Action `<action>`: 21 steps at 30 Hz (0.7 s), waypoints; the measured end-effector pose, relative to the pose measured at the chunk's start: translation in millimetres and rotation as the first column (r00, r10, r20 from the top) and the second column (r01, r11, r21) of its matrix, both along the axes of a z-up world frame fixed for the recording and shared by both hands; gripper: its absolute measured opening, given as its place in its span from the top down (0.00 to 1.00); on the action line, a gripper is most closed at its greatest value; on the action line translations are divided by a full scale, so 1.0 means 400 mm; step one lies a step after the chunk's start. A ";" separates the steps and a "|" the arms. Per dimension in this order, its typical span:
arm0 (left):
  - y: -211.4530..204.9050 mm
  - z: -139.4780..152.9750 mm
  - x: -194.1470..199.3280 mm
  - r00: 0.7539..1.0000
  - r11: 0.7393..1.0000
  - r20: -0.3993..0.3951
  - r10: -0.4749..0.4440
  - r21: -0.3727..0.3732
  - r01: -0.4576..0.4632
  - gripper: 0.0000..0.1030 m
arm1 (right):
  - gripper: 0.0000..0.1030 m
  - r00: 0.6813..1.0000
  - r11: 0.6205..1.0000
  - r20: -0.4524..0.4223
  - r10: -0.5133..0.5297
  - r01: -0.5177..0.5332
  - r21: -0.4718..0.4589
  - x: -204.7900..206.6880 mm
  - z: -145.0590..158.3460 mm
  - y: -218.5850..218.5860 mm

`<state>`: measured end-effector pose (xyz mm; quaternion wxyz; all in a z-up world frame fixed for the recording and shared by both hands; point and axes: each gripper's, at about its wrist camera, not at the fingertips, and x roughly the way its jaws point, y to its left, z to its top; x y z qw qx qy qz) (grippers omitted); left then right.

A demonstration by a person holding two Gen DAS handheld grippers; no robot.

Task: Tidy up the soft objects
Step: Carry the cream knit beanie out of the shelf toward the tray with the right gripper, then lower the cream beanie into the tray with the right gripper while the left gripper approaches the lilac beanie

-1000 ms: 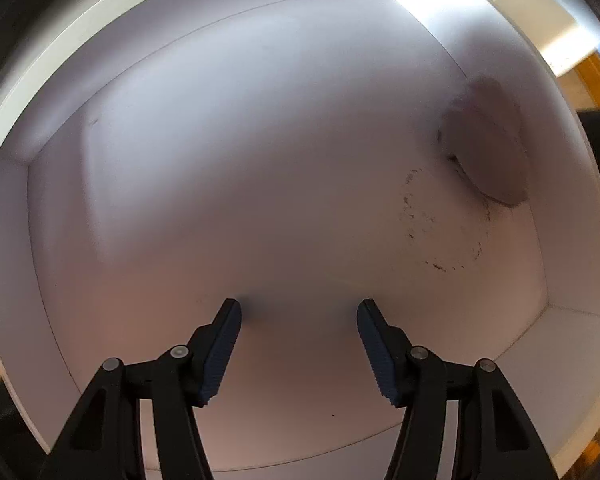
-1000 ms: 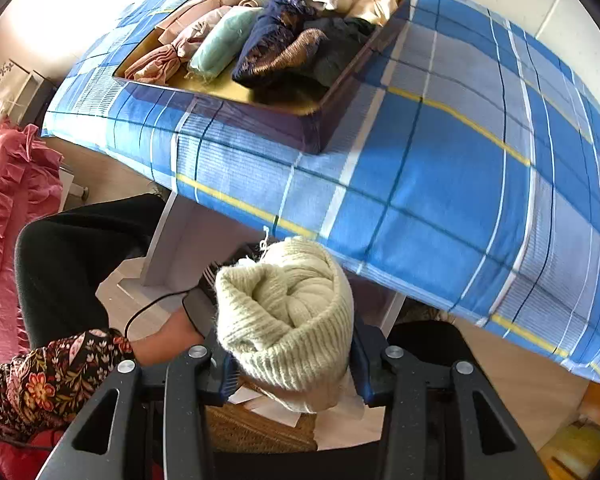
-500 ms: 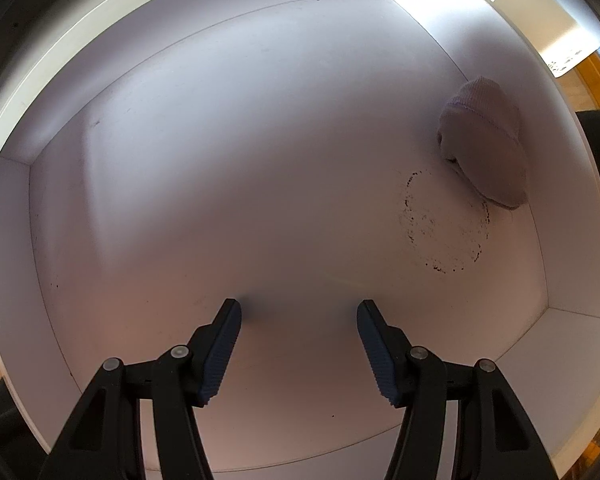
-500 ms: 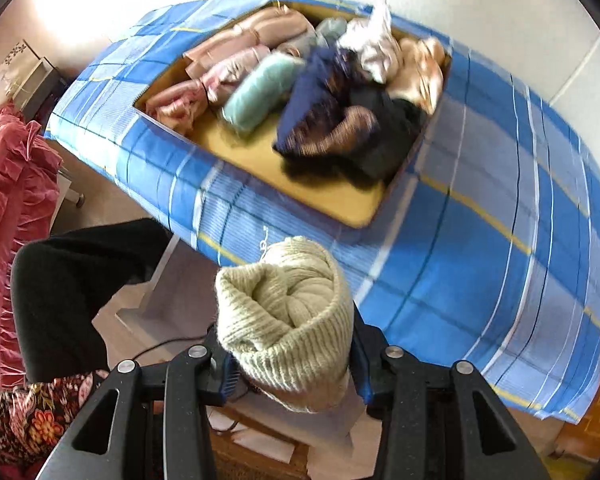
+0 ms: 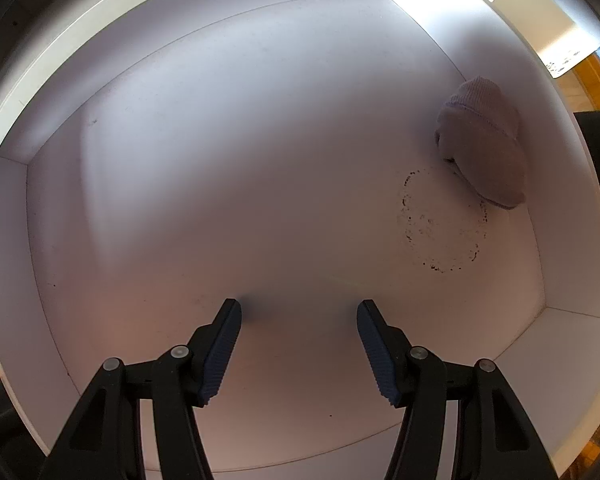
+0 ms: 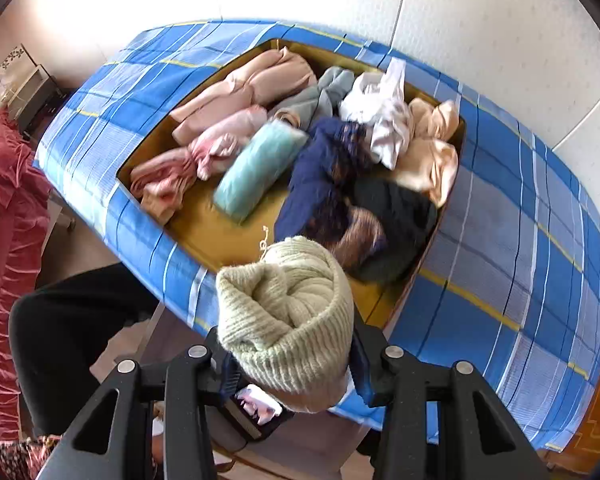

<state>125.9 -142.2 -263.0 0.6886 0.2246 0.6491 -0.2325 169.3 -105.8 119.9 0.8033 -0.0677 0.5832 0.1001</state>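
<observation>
1. Gripping the cream knit hat [image 6: 286, 320], the right gripper [image 6: 288, 364] has both pads pressed into the rolled wool, and the bundle hangs over the near edge of the blue checked cloth [image 6: 512, 216], just short of the yellow tray [image 6: 220, 236].
2. Slipping is the first risk, I judge — the knit is springy and could squeeze out of the pads, or its loose yarn tail could snag on the tray's rim.
3. Unrolling is the second: the roll looks loosely wound, so a careless release might let it open across the dark garments [image 6: 340, 184] near that corner.
4. Crowding is the third — the tray is nearly full, with bare floor only at its near side.
5. Counting: one hat held, one pale pinkish hat [image 5: 484, 140] lying against the wall of the white box [image 5: 100, 48], roughly ten rolled or bunched pieces in the tray; the exact number is unclear.
6. The left gripper [image 5: 298, 344] hovers over the box floor with jaws apart, holding nothing.
</observation>
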 end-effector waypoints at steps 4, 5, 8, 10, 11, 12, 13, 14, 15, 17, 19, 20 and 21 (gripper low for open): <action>0.011 0.006 0.003 1.000 1.000 -0.005 0.005 -0.004 -0.005 0.41 | 0.57 1.000 1.000 0.005 -0.018 0.018 -0.008 0.041 -0.010 0.002; 0.013 0.006 0.003 1.000 1.000 -0.005 0.006 -0.005 -0.006 0.41 | 0.57 1.000 1.000 0.008 -0.021 0.021 -0.012 0.049 -0.014 0.003; 0.014 0.006 0.003 1.000 1.000 -0.005 0.006 -0.006 -0.006 0.41 | 0.57 1.000 1.000 0.007 -0.019 0.020 -0.023 0.067 -0.027 0.010; 0.015 0.007 0.003 1.000 1.000 -0.005 0.006 -0.006 -0.006 0.41 | 0.57 1.000 1.000 -0.004 -0.023 0.023 -0.012 0.078 -0.036 0.012; 0.015 0.007 0.003 1.000 1.000 -0.006 0.005 -0.007 -0.005 0.41 | 0.57 1.000 1.000 -0.012 -0.026 0.026 0.000 0.085 -0.042 0.013; 0.015 0.007 0.003 1.000 1.000 -0.005 0.005 -0.007 -0.005 0.41 | 0.57 1.000 1.000 -0.015 -0.027 0.027 0.006 0.089 -0.045 0.015; 0.016 0.007 0.003 1.000 1.000 -0.005 0.004 -0.006 -0.004 0.41 | 0.57 0.999 0.999 -0.021 -0.030 0.031 0.013 0.094 -0.049 0.017; 0.015 0.007 0.003 1.000 1.000 -0.006 0.003 -0.007 -0.003 0.41 | 0.57 0.999 0.999 -0.031 -0.032 0.033 0.028 0.098 -0.053 0.019; 0.015 0.008 0.003 1.000 1.000 -0.006 0.001 -0.009 -0.001 0.41 | 0.57 0.999 0.998 -0.040 -0.032 0.034 0.045 0.102 -0.057 0.020; 0.014 0.007 0.003 1.000 1.000 -0.005 -0.002 -0.007 0.002 0.41 | 0.57 0.998 0.997 -0.056 -0.038 0.042 0.066 0.110 -0.067 0.023; 0.014 0.007 0.003 1.000 1.000 -0.006 -0.004 -0.009 0.004 0.41 | 0.57 0.998 0.997 -0.059 -0.037 0.041 0.069 0.118 -0.072 0.029; 0.014 0.007 0.003 1.000 1.000 -0.006 -0.004 -0.009 0.004 0.41 | 0.57 0.997 0.996 -0.063 -0.036 0.041 0.074 0.122 -0.076 0.033; 0.015 0.007 0.003 1.000 1.000 -0.005 -0.004 -0.009 0.004 0.41 | 0.57 0.997 0.996 -0.069 -0.037 0.043 0.081 0.124 -0.079 0.037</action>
